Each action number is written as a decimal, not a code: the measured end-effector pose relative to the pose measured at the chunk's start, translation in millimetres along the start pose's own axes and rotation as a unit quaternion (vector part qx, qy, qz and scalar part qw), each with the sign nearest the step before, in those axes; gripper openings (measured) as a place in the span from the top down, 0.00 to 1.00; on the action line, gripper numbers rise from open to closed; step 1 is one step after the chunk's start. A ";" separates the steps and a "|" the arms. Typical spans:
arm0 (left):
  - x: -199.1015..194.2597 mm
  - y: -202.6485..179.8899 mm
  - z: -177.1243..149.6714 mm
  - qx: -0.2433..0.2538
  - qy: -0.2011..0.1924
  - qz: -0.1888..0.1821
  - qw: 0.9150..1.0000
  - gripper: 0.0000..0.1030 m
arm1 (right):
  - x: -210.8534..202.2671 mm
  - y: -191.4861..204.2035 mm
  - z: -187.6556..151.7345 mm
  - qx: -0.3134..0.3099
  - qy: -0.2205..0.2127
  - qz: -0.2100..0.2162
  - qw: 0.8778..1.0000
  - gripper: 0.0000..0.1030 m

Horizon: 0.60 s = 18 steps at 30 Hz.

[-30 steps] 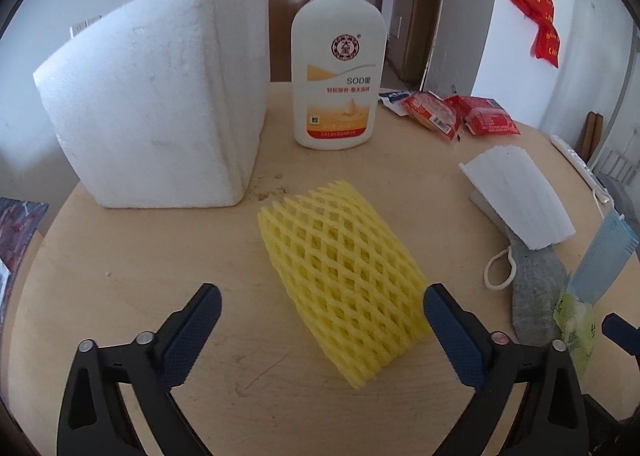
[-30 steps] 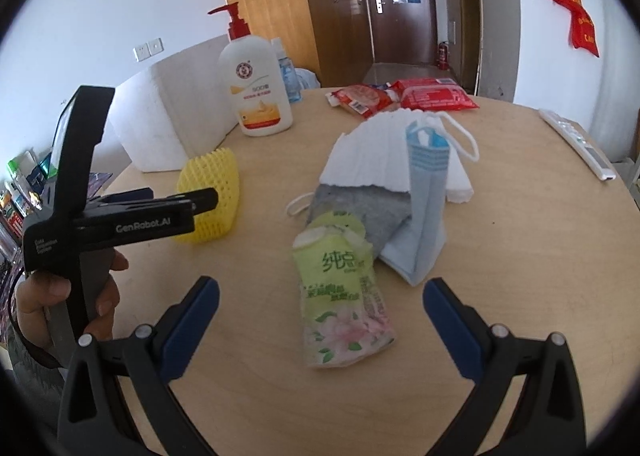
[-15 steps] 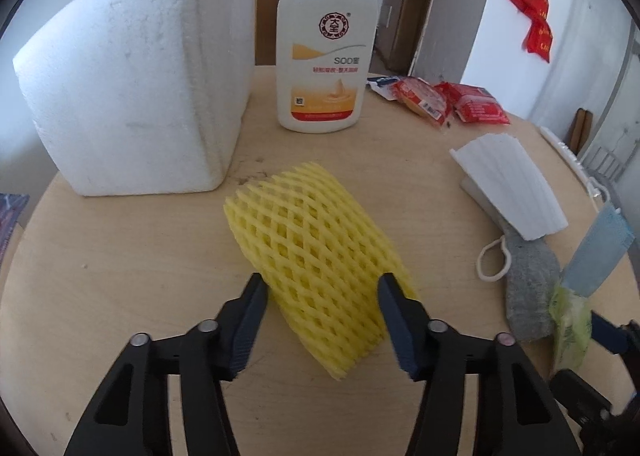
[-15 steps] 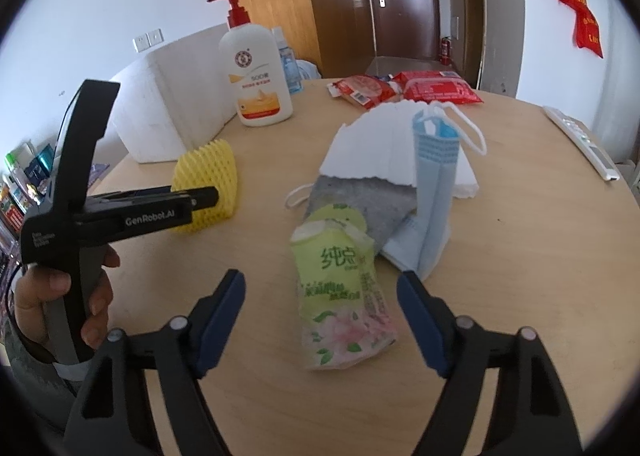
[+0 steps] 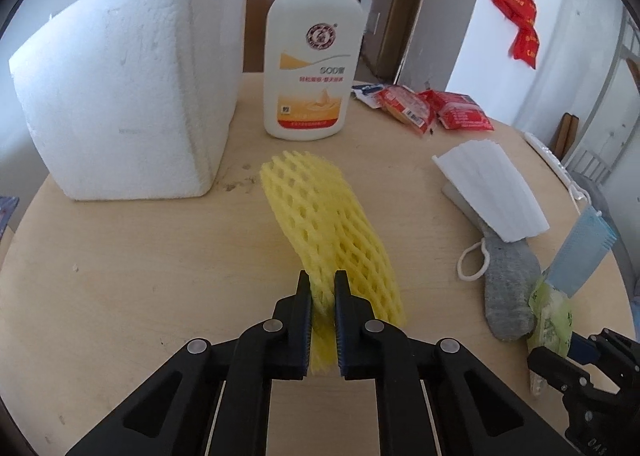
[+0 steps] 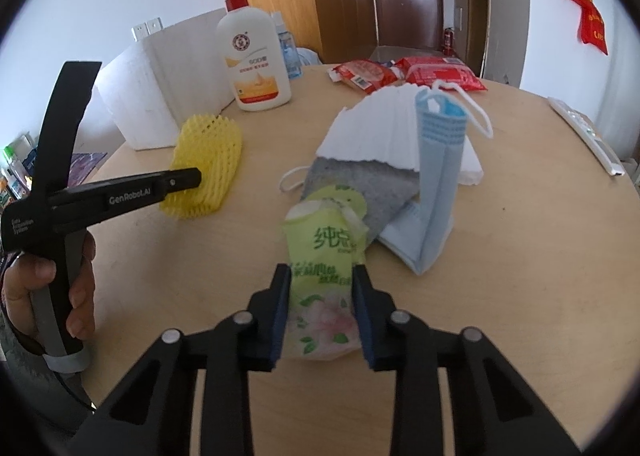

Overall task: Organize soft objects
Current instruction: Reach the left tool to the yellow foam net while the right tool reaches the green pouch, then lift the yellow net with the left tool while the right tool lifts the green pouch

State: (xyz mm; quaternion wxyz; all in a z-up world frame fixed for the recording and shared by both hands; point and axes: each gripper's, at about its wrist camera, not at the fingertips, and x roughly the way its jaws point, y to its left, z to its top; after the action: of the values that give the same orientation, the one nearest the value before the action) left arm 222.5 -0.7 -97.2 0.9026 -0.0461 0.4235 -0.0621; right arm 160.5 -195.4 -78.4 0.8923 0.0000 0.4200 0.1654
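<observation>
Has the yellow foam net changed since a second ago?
Yes. The yellow foam net is now squeezed narrow in the left gripper, while the lotion bottle stays put.

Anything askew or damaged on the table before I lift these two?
Nothing spilled or broken. The yellow foam net is pinched flat where the left gripper clamps its near end. The blue mask stands propped upright against the white mask stack rather than lying flat. The right gripper squeezes the green tissue pack.

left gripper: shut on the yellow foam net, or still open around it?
Shut on it. The left gripper has its fingers pinching the near edge of the yellow foam net, squeezing it thin between them.
</observation>
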 end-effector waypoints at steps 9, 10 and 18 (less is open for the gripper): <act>-32.8 -6.5 -1.4 0.013 -0.047 -0.005 0.999 0.90 | -16.6 -4.8 0.3 0.011 -0.025 0.010 1.000 0.69; -35.7 -7.0 -1.7 0.013 -0.050 -0.006 0.999 0.90 | -19.1 -3.9 0.8 0.010 -0.029 0.011 0.999 0.69; -76.3 -10.2 -10.5 0.012 -0.089 -0.007 0.996 0.90 | -44.6 6.6 -1.8 0.004 -0.056 0.012 0.998 0.69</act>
State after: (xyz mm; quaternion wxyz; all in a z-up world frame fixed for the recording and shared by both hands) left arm 165.4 0.4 -44.7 0.9368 -0.0436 0.3402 -0.0688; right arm 130.7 -202.6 -45.2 0.9125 0.0177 0.3698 0.1739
